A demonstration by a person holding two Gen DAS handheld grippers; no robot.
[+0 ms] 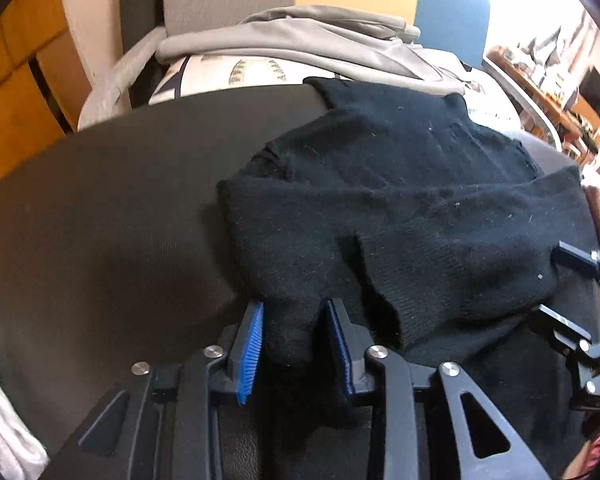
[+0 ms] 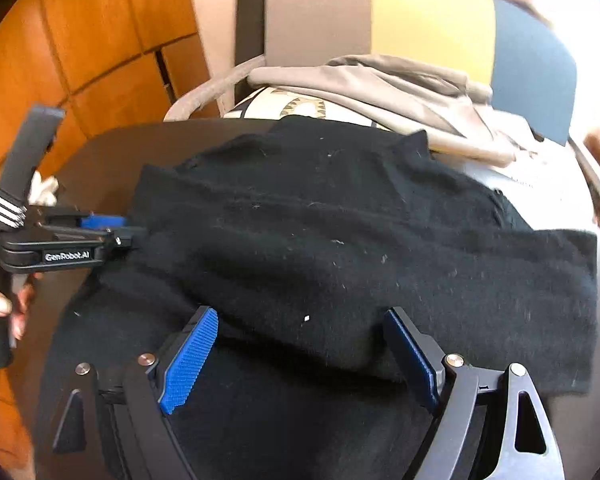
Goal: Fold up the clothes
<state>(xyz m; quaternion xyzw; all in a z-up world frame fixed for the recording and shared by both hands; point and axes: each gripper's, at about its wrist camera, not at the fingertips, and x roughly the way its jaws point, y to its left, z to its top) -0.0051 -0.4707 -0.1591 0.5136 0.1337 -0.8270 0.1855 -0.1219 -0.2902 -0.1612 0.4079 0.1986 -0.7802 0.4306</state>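
Note:
A black knit sweater [image 1: 400, 208] lies partly folded on a dark round table [image 1: 100, 220], with one sleeve laid across its body. My left gripper [image 1: 294, 304] is at the sweater's near left edge. A bunch of black fabric sits between its blue pads [image 1: 252, 344], loose on the right side and not pinched. My right gripper [image 2: 300, 312] stands wide open low over the sweater [image 2: 340, 240], with the folded near edge between its fingers. The right wrist view shows the left gripper [image 2: 132, 236] at the sweater's left edge, held by a hand [image 2: 0, 304].
A pile of clothes topped by a grey hoodie [image 1: 300, 36] rests on a chair [image 2: 432, 16] behind the table. White cloth [image 1: 0, 400] lies at the table's near left. Wooden panelling [image 2: 80, 40] rises on the left. Bare tabletop shows left of the sweater.

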